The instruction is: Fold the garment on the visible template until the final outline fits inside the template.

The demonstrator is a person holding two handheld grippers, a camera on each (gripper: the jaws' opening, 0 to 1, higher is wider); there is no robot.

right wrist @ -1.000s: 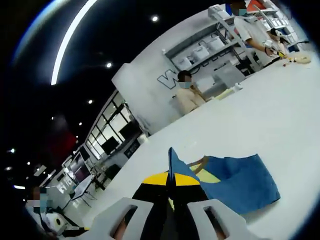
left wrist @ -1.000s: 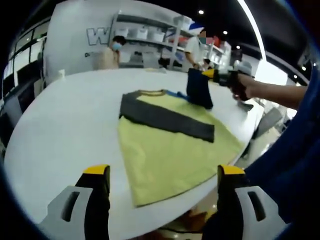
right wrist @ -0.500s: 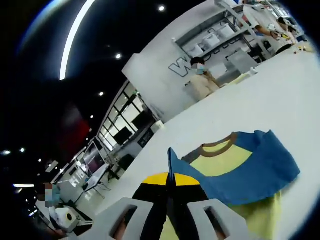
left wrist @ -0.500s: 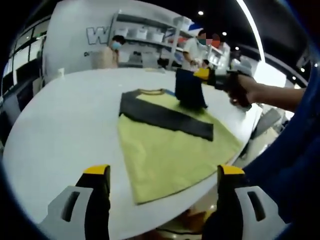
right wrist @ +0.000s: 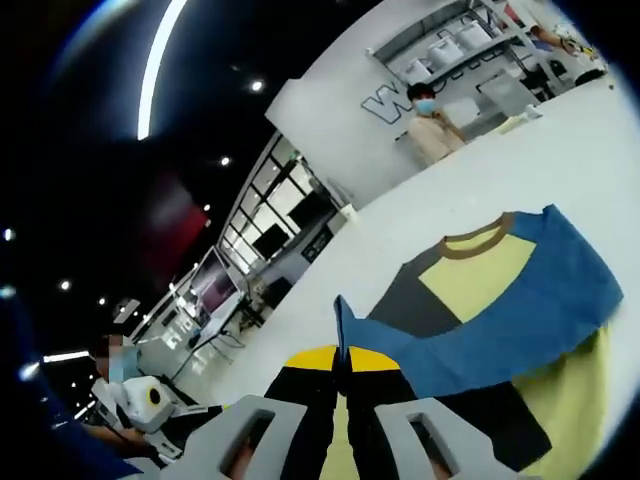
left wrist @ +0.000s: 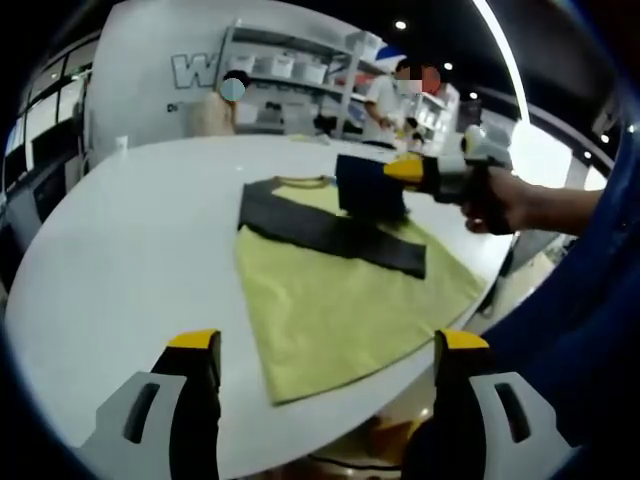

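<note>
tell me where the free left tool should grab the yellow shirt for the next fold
Probably the bottom hem corner of the yellow shirt, approached from the table edge nearest the left tool. That corner lies flat, uncovered and closest, while the right tool holds the blue sleeve.

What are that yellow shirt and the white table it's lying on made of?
The shirt looks like soft knit fabric, probably cotton jersey: matte, and its blue sleeve drapes limply from the right hand-held gripper. The table seems a hard, smooth laminate or painted board with a faint sheen; I can't tell which.
</note>
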